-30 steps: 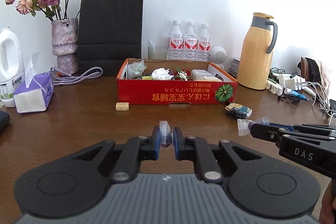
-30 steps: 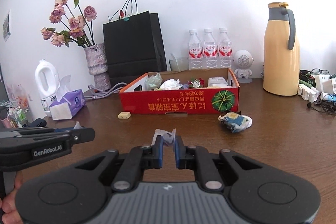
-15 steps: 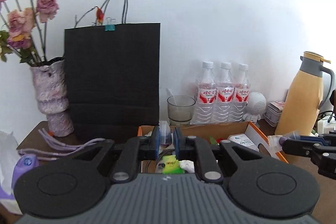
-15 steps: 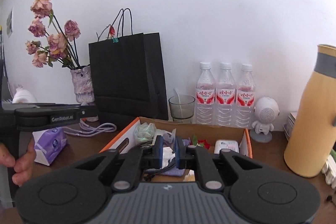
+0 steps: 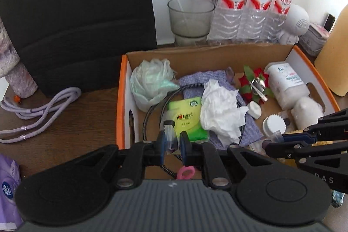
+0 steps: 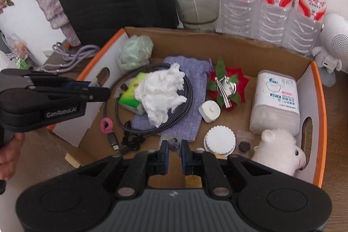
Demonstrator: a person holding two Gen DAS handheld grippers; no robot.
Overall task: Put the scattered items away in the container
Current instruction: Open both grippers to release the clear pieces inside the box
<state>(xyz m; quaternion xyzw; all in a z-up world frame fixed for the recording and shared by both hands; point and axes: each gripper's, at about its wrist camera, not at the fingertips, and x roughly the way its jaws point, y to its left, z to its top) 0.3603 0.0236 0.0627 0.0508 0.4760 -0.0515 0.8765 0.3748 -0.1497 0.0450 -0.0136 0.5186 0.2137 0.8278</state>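
Both grippers tipped down over the box (image 5: 243,51), L gripper (image 5: 171,140) pinching a clear wrapped sweet (image 5: 170,134), R gripper (image 6: 174,148) squeezed on small wrapper (image 6: 173,141).

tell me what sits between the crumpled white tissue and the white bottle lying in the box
A red and green fabric flower with a metal hair clip on it lies between the tissue and the bottle; the right wrist view shows it best.
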